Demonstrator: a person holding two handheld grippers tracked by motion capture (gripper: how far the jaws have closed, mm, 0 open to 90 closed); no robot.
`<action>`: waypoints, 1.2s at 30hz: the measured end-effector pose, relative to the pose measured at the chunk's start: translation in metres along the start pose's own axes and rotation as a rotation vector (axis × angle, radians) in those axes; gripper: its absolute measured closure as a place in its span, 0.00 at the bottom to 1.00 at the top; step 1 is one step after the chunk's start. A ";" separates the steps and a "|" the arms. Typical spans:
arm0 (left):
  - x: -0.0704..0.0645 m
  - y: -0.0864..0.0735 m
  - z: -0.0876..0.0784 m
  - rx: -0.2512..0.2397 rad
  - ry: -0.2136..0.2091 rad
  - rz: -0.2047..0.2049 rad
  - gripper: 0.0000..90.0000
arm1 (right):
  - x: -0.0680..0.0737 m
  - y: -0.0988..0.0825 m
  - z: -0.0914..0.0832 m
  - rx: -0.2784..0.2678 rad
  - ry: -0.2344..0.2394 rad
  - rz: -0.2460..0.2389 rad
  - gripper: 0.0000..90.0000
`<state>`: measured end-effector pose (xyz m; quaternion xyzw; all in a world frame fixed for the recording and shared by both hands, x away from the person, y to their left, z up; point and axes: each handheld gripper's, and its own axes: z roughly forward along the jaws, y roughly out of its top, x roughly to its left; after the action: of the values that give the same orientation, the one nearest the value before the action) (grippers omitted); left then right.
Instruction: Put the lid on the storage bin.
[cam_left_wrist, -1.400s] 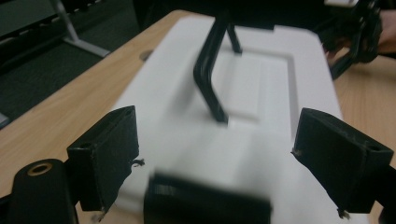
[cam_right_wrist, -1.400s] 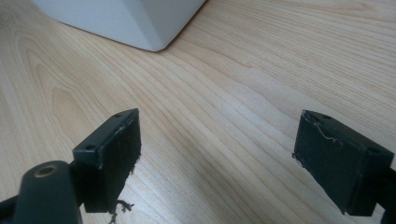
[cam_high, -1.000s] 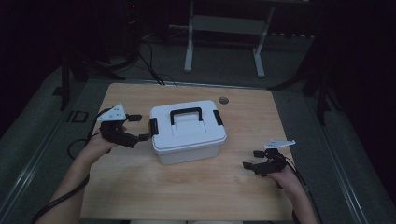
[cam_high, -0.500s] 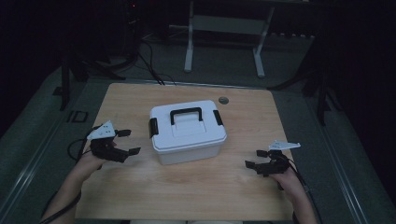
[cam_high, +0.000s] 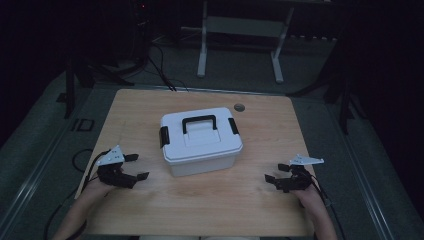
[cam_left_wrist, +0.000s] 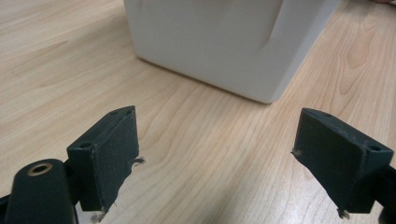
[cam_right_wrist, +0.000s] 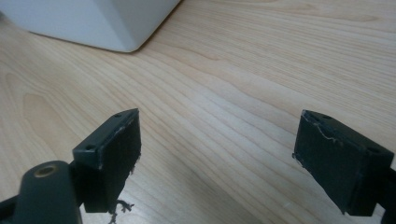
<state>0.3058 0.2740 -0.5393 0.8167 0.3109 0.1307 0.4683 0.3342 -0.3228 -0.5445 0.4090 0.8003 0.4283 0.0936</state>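
A white lidded box (cam_high: 200, 142) with a black carry handle (cam_high: 199, 121) and black side latches stands in the middle of the wooden table (cam_high: 150, 210). My left gripper (cam_high: 136, 167) rests low at the table's left edge, open and empty, pointing toward the box. In the left gripper view the box's white wall (cam_left_wrist: 224, 42) rises just ahead of the spread jaws. My right gripper (cam_high: 275, 173) sits low near the right front, open and empty. The box's near corner (cam_right_wrist: 93, 23) appears at the upper left of the right gripper view.
A small round grommet (cam_high: 239, 107) sits in the table behind the box. A white metal stand (cam_high: 240, 30) and cables lie on the dark floor beyond the far edge. Bare wood surrounds the box on all sides.
My left gripper has drawn back from beside the box toward the front left edge of the table. The right gripper has shifted only slightly. Both stay open.
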 end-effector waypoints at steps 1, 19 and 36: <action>-0.001 -0.002 0.000 0.004 0.002 -0.002 0.15 | 0.000 -0.001 0.000 -0.004 -0.006 0.001 0.16; -0.012 -0.025 -0.009 -0.005 0.078 -0.028 0.15 | 0.003 -0.011 0.001 -0.046 -0.121 0.025 0.16; -0.005 -0.036 -0.018 -0.024 0.375 -0.116 0.15 | 0.001 -0.016 -0.002 -0.114 -0.297 0.083 0.16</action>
<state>0.2790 0.2963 -0.5598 0.7531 0.4377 0.2569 0.4186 0.3235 -0.3279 -0.5554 0.4947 0.7344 0.4113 0.2163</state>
